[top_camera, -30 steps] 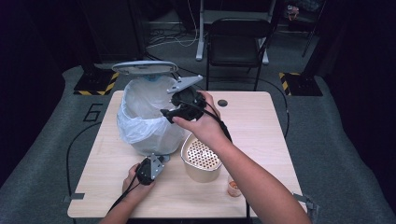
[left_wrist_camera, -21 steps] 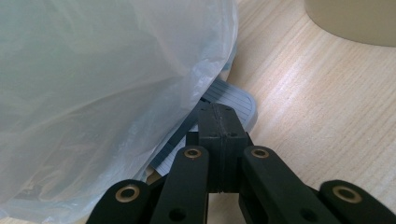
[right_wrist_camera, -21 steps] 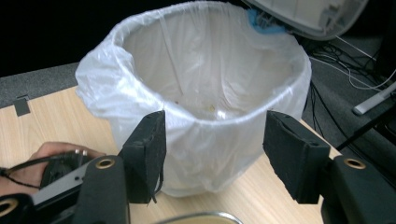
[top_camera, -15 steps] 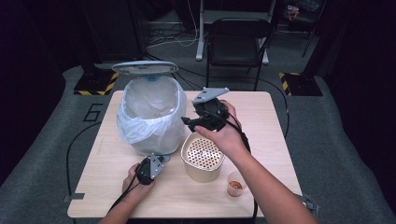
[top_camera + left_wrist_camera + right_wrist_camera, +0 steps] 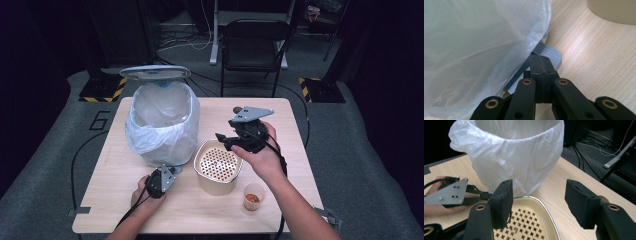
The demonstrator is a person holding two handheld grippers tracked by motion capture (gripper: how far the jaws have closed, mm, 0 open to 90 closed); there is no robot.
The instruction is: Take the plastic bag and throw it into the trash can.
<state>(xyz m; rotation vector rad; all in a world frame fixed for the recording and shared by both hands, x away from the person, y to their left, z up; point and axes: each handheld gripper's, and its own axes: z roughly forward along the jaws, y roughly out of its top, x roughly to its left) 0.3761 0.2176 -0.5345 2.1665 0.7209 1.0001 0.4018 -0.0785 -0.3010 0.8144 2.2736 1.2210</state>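
A pedal bin (image 5: 162, 125) lined with a white plastic bag stands at the table's back left, its grey lid (image 5: 155, 72) raised. My left gripper (image 5: 168, 173) is shut, its tips resting on the bin's grey foot pedal (image 5: 551, 53) under the bag (image 5: 481, 45). A beige container with a perforated insert (image 5: 217, 165) sits right of the bin. My right gripper (image 5: 225, 141) hovers just over its far right rim, pointing left. In the right gripper view the gripper (image 5: 541, 200) stands open with nothing between the pads, above the insert (image 5: 524, 222) and facing the bag (image 5: 519, 157).
A small clear cup (image 5: 253, 196) with orange-brown contents stands at the front right of the wooden table (image 5: 295, 145). A black chair (image 5: 255, 45) stands behind the table. Cables trail off the table's front edge.
My right gripper has moved right and down, from in front of the bin's opening to over the beige container. The left gripper has stayed on the pedal.
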